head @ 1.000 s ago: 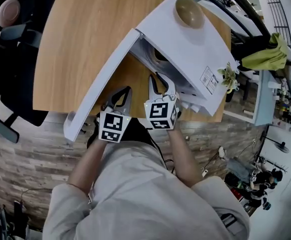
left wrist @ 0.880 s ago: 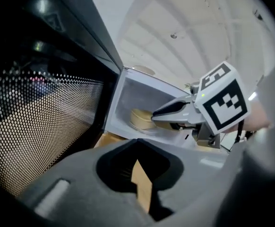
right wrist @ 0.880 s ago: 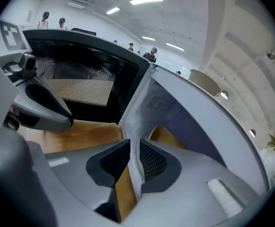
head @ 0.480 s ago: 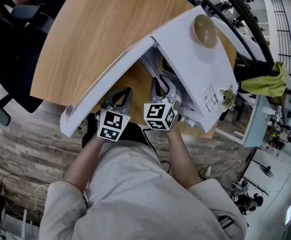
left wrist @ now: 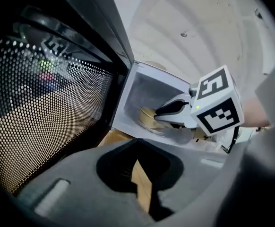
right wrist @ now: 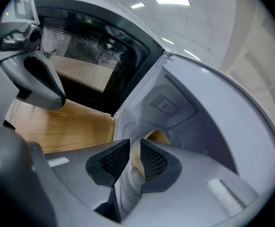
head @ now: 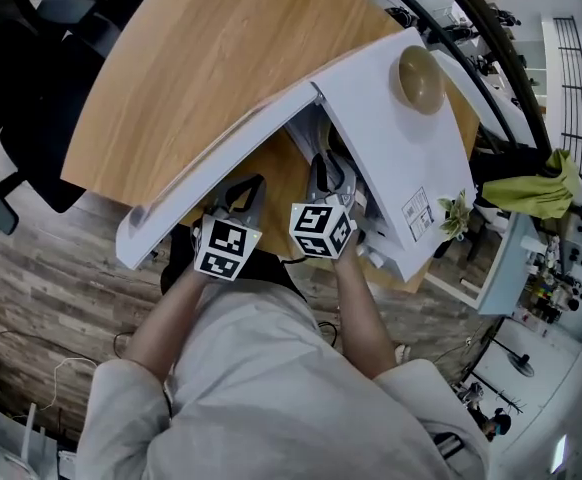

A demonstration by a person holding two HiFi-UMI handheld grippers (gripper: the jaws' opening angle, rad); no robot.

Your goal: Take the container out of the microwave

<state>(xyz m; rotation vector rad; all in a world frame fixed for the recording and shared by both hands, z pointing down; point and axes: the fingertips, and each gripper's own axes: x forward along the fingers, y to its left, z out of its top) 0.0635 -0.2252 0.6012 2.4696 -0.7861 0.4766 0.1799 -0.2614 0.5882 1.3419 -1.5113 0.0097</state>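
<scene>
The white microwave [head: 391, 138] stands on the wooden table [head: 201, 58] with its door [head: 221, 158] swung wide open. Inside the cavity sits a tan container [left wrist: 147, 118], also seen in the right gripper view [right wrist: 158, 137]. My right gripper [head: 329, 173] reaches into the cavity, and its meshed pads [right wrist: 151, 162] are shut on the container's pale rim. My left gripper [head: 243, 196] hangs outside, low by the open door, shut with nothing in it. From the head view the container is hidden under the microwave's top.
A tan bowl [head: 421, 76] rests on top of the microwave. The door's dark perforated window [left wrist: 47, 108] stands close on the left of my left gripper. A black chair [head: 16, 98] is off the table's left edge; a green cloth [head: 536, 183] lies far right.
The head view has shifted, so the microwave now sits higher and further right. My right gripper has gone slightly deeper into the cavity. The left gripper has kept its place by the door.
</scene>
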